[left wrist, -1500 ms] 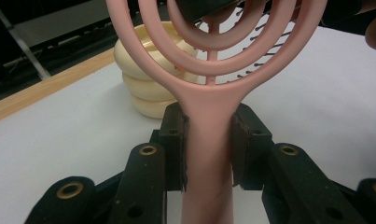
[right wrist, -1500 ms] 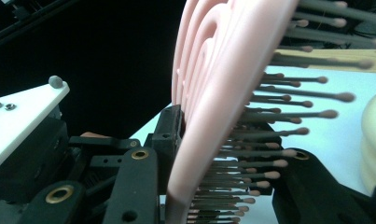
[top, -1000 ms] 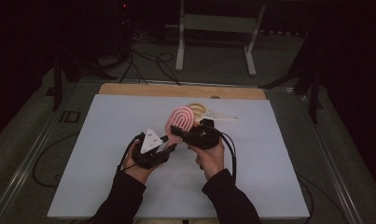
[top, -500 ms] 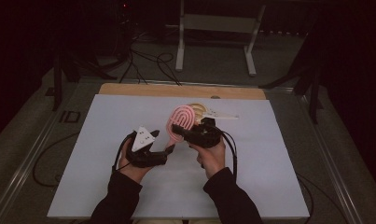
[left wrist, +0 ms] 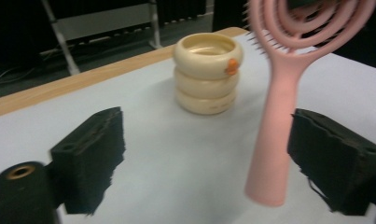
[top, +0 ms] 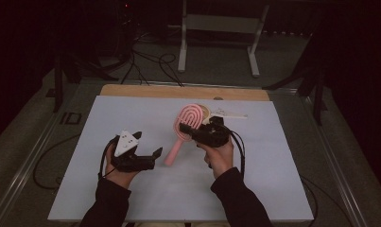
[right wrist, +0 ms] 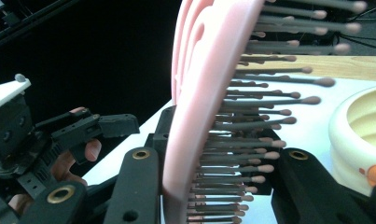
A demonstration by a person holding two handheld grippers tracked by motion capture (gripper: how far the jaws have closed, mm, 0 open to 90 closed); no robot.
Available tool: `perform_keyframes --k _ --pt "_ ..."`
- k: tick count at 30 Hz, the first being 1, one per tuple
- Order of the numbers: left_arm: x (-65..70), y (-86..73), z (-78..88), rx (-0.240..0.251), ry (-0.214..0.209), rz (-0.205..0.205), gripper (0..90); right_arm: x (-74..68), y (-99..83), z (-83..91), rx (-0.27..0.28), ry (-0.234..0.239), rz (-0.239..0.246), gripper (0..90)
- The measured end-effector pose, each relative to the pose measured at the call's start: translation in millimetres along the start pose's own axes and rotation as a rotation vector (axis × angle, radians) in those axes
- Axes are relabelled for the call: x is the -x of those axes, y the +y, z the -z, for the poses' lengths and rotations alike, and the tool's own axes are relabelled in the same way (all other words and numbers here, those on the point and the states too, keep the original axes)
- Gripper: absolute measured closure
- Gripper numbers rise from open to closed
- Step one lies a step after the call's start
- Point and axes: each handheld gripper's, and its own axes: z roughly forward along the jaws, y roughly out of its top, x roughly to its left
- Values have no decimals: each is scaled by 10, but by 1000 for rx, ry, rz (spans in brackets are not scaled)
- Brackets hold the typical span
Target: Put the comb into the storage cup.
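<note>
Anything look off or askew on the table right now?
One oddity: the right gripper clamps the pink plastic hairbrush by its bristled head rather than the handle, which hangs free between the left gripper pads; its jaws have just been opening. The cream ribbed ring-stack container stands upright. Nothing spilled or broken.

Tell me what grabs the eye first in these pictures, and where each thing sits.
The pink hairbrush stands out at mid-table, its head clamped in the right gripper and its handle slanting down toward the person. To its left, the left gripper has just been opening, its jaws now apart, with the handle between them but not pressed. Just behind the brush stands a cream ribbed pot with an orange spot.
</note>
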Motion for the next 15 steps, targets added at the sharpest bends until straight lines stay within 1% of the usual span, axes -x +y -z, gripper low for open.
perform_keyframes --k 1,2,3,4,5,7,9,11,12,15 --pt "0 0 0 0 0 0 85 0 0 0 0 0 0 641" --pt "-31 -32 28 5 18 5 85 -5 7 -1 -1 0 -2 641" --pt "-31 -32 28 5 18 5 59 -5 7 -1 -1 0 -2 641" --pt "-77 -88 75 14 32 8 59 -11 17 -5 1 0 2 641" --pt "-77 -88 75 14 32 8 18 -11 17 -5 1 0 2 641" --pt "-125 -164 130 25 43 9 6 -32 45 -15 4 2 4 640" --pt "-151 -203 159 24 54 11 5 -36 58 -22 6 6 -1 640" --pt "-189 -263 199 34 71 14 4 -33 66 -28 8 12 -5 641" --pt "-200 -293 223 44 87 12 5 -35 69 -31 8 12 -5 640" --pt "-200 -293 223 44 87 12 5 -38 71 -32 7 12 -4 640"
